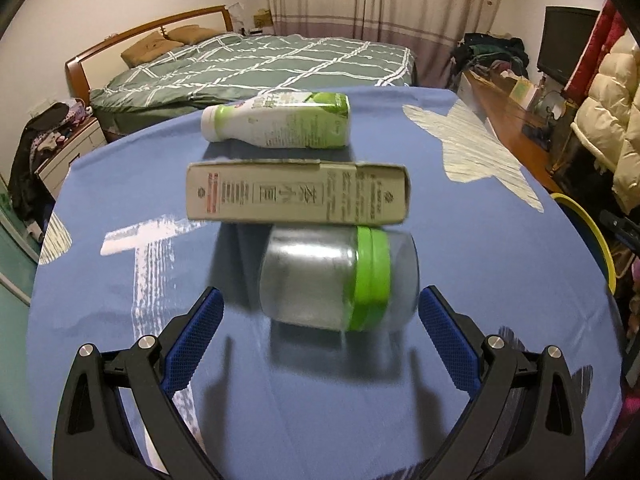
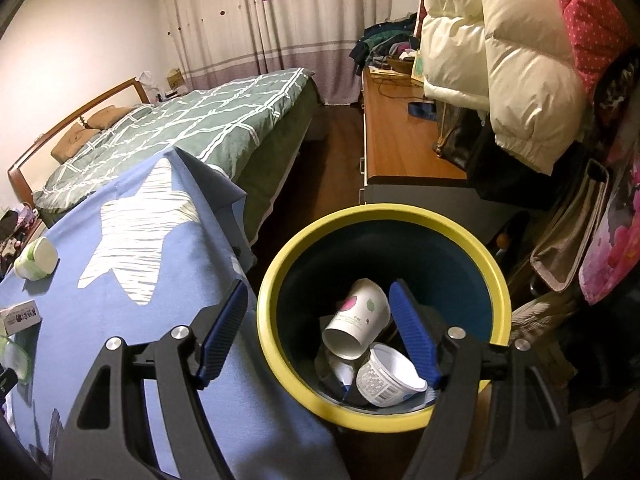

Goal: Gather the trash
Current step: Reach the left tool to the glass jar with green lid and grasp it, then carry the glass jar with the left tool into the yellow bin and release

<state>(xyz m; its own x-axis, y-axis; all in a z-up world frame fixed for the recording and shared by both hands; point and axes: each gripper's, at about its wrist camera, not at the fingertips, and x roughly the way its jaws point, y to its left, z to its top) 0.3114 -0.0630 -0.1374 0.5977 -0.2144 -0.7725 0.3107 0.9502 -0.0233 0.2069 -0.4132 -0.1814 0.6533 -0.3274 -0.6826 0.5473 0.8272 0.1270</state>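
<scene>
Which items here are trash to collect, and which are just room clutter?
Job:
- clear jar with green band
- flat carton
- green-white bottle
- yellow-rimmed bin, holding paper cup

Lying about:
- bed
- puffy coat
- TV

Bedroom: wood-framed bed (image 1: 256, 64) (green checked quilt) at 11 o'clock; curtains (image 1: 384, 0) at 12; white walls, dark wood floor (image 2: 328, 152).
</scene>
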